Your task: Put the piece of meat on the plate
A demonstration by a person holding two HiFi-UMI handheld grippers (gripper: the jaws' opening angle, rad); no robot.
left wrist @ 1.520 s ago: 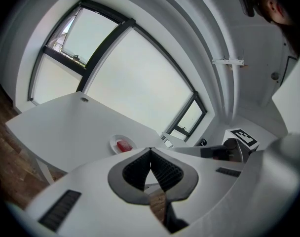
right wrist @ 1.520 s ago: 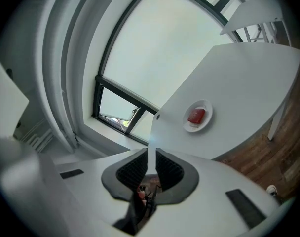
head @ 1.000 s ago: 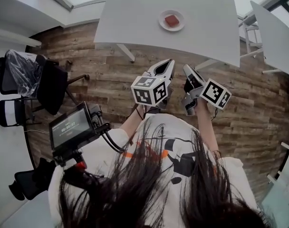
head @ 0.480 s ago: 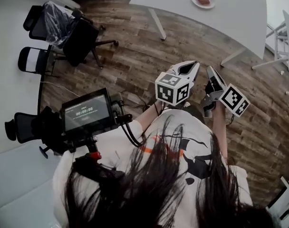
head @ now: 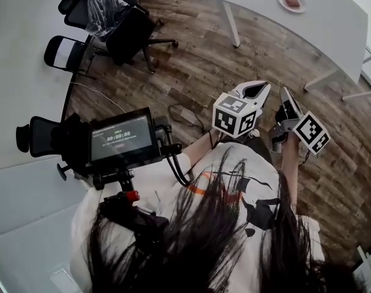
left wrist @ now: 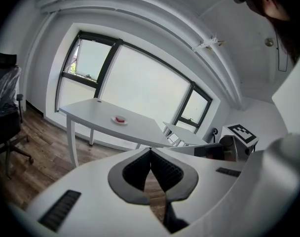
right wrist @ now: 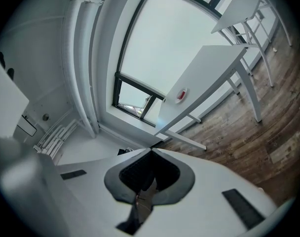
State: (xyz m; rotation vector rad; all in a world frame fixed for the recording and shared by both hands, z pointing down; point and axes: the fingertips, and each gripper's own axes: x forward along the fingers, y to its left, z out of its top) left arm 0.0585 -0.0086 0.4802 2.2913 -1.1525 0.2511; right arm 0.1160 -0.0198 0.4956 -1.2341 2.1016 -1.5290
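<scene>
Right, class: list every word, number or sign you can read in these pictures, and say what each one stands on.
Monitor screen: a row of timer-like digits with a smaller line above it, both too blurred to read with certainty.
Left marker cube: black-and-white square code patterns, no letters or numbers.
Right marker cube: the same kind of square pattern, no letters.
Nothing else carries readable text.

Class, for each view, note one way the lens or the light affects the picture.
Head view: fisheye bends the table edge, and hair blocks the bottom. Left gripper view: the window is blown out white, with dark corners. Right gripper view: the scene is tilted, the window frame curves, and the corners are black.
</scene>
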